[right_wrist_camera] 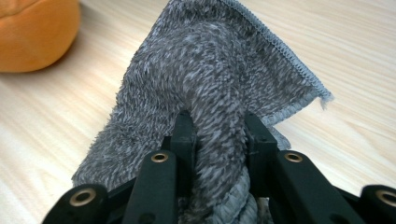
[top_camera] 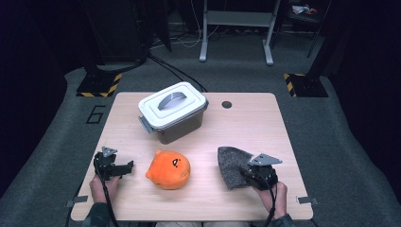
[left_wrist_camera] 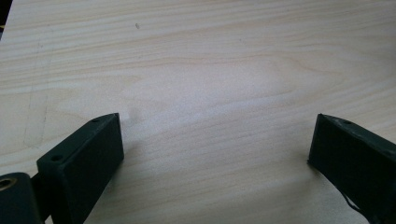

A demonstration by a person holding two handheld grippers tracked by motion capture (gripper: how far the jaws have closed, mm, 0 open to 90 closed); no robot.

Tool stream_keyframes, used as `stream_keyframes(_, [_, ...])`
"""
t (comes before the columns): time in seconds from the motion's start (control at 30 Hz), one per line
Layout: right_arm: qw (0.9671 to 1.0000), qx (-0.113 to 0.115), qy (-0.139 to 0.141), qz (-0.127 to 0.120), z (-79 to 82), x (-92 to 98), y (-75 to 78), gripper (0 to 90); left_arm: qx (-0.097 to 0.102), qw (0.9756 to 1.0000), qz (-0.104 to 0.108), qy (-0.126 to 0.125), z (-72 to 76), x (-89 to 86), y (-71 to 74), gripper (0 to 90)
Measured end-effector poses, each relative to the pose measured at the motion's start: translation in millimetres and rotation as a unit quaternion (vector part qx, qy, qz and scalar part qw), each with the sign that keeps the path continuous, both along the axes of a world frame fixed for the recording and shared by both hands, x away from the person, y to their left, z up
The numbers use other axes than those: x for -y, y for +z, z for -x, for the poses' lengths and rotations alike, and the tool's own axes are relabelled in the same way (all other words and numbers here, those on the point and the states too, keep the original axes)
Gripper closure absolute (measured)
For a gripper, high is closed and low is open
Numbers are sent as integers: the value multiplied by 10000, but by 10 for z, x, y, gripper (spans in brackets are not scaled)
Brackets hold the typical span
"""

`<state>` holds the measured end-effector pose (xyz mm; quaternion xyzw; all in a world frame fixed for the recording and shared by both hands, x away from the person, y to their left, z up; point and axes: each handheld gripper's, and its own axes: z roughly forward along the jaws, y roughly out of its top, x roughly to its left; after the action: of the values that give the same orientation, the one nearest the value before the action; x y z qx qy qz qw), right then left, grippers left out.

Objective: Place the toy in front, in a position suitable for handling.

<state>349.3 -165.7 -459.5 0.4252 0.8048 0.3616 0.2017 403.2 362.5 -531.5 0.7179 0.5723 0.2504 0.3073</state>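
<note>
— Now, what is held by the right gripper (right_wrist_camera: 219,135)?

— A grey, fuzzy microfibre cloth with a stitched edge (right_wrist_camera: 210,74) is pinched between its two black jaws, which are drawn in close on a bunched fold of the fabric. In the high view the right gripper (top_camera: 249,171) is seen near the table's front right, with the cloth (top_camera: 231,163) fanned out from the jaws toward the table's middle.

— Is the cloth lifted clear of the light wooden table (top_camera: 255,127)?

— That cannot be told for certain; the gripped end is raised, while the far part seems to be draped down toward the wood.

— And the left gripper (top_camera: 124,168)?

— It is kept low over the front left of the table, well apart from the cloth. In the left gripper view its jaws are spread wide, with bare wood (left_wrist_camera: 210,84) between them and nothing grasped.

— What else is set on the table?

— A round orange plush toy with a small face (top_camera: 169,170) is placed between the two grippers, near the cloth but not touching it; its edge (right_wrist_camera: 37,32) is caught in the right gripper view. A grey plastic storage box with a white handled lid (top_camera: 173,111) is placed farther back
</note>
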Motion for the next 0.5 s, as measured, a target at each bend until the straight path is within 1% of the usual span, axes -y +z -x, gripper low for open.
stream_keyframes(0.27, [9994,102,-340,5,-80,229,97,700,23,10000,0,16,-1,2,-4,27])
stream_keyframes(0.3, [9991,108,-407,2,-96,262,108,699,-7,10000,0,-3,0,0,1,27])
stream_keyframes(0.33, [9990,134,-416,9,-110,284,112,699,1,10000,6,4,0,1,0,27])
stream_keyframes(0.5, [9980,107,-629,28,-164,418,123,699,-1,10000,3,1,0,0,0,27])
